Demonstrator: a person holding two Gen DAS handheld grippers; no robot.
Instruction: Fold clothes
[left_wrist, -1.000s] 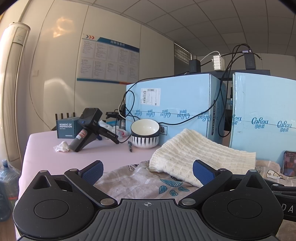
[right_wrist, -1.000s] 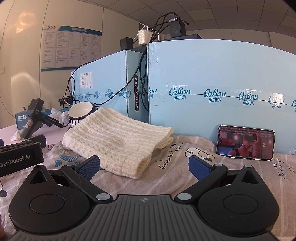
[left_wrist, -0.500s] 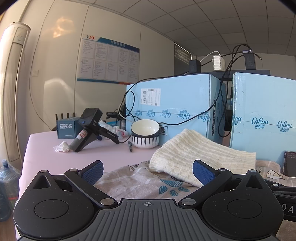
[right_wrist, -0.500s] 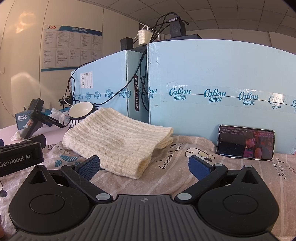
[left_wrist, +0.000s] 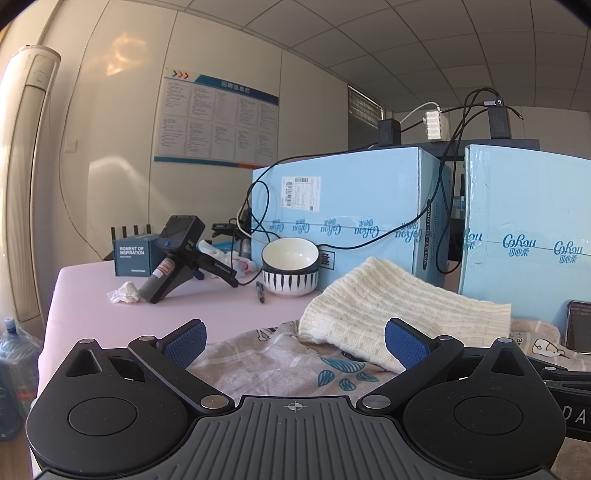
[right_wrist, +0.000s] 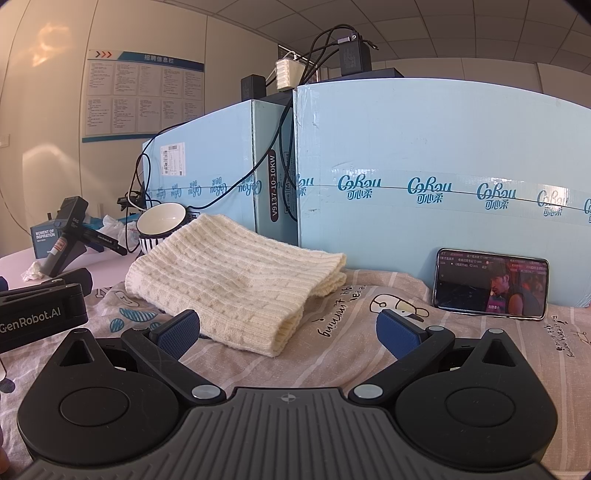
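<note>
A cream knitted sweater (right_wrist: 236, 273) lies folded on a patterned beige cloth (right_wrist: 362, 332) spread over the table; it also shows in the left wrist view (left_wrist: 388, 306). My right gripper (right_wrist: 288, 332) is open and empty, low over the cloth, just in front of the sweater's near edge. My left gripper (left_wrist: 295, 341) is open and empty, to the sweater's left front, over the cloth (left_wrist: 280, 365). Part of the left gripper's body shows at the left of the right wrist view (right_wrist: 40, 314).
Two light-blue cardboard boxes (right_wrist: 424, 177) with cables stand right behind the sweater. A phone (right_wrist: 491, 284) leans on the right box. A striped bowl (left_wrist: 290, 266), a pen (left_wrist: 259, 291), a black handheld device (left_wrist: 173, 251), crumpled tissue (left_wrist: 123, 291) and a small blue box (left_wrist: 135, 253) sit on the pink tabletop (left_wrist: 92, 295).
</note>
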